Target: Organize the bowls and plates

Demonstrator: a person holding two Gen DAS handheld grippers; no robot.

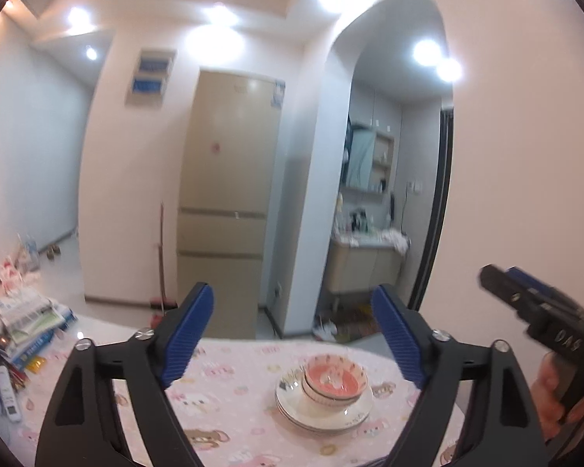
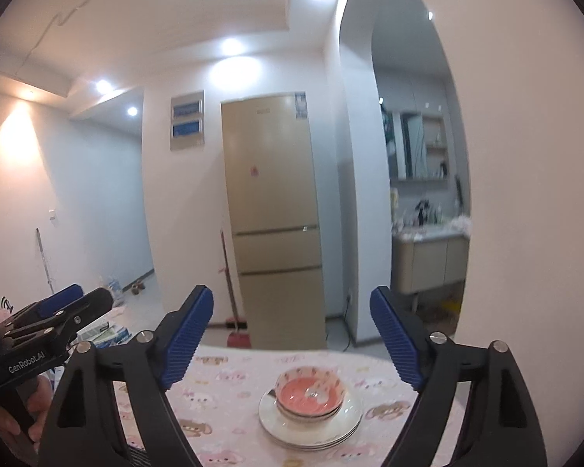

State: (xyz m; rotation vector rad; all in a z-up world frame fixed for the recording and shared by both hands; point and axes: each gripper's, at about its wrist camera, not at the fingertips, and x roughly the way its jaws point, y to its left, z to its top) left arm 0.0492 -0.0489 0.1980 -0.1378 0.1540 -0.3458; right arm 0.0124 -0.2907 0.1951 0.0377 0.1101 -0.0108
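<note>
A stack of white plates [image 1: 323, 408] [image 2: 311, 424] sits on the pink cartoon tablecloth [image 1: 222, 397] [image 2: 222, 389]. Stacked pink-lined bowls [image 1: 334, 379] [image 2: 310, 391] sit on top of the plates. My left gripper [image 1: 292, 303] is open and empty, held above and behind the stack. My right gripper [image 2: 291, 303] is open and empty, likewise above the stack. The right gripper also shows at the right edge of the left wrist view [image 1: 541, 311]; the left gripper shows at the left edge of the right wrist view [image 2: 58, 315].
Boxes, papers and a power strip [image 1: 23, 323] clutter the table's left end. Beyond the table's far edge stand a beige fridge [image 1: 229, 202] [image 2: 272, 214], a broom [image 2: 231, 292] and an arched doorway to a washroom vanity [image 1: 366, 260] [image 2: 428, 260].
</note>
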